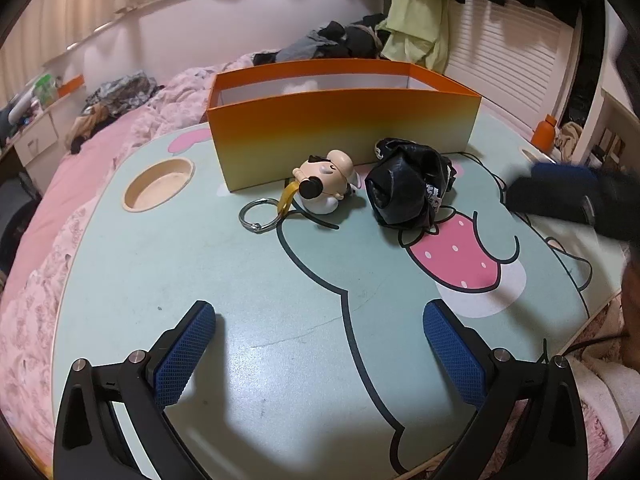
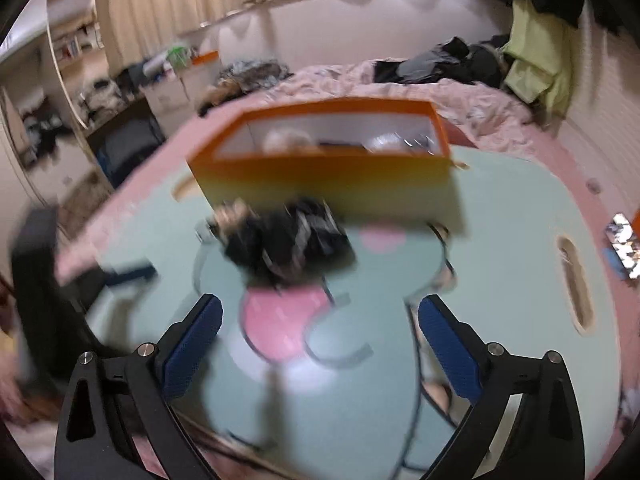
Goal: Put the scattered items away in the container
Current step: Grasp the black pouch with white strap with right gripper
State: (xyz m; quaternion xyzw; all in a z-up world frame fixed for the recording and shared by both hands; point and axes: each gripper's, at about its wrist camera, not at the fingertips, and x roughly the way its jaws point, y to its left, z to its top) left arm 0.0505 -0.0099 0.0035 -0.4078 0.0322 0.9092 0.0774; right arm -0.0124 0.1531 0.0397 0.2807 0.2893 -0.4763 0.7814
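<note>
While both grippers hang above the table, nothing sits between their fingers.
Left gripper [image 1: 319,344]: jaws spread wide, empty.
Right gripper [image 2: 319,344]: jaws spread wide, empty; its view is blurred.
Orange box [image 1: 344,128]: stands at the far side of the mint cartoon table [image 1: 160,280].
Dog keychain [image 1: 326,182]: just before the box wall, ring [image 1: 260,216] lying left of it.
Black crumpled bag [image 1: 410,182]: right of the dog.
Writing: white print on the bag, unreadable.

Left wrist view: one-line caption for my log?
Open left gripper faces a toy keychain and crumpled black bag before the orange box.
</note>
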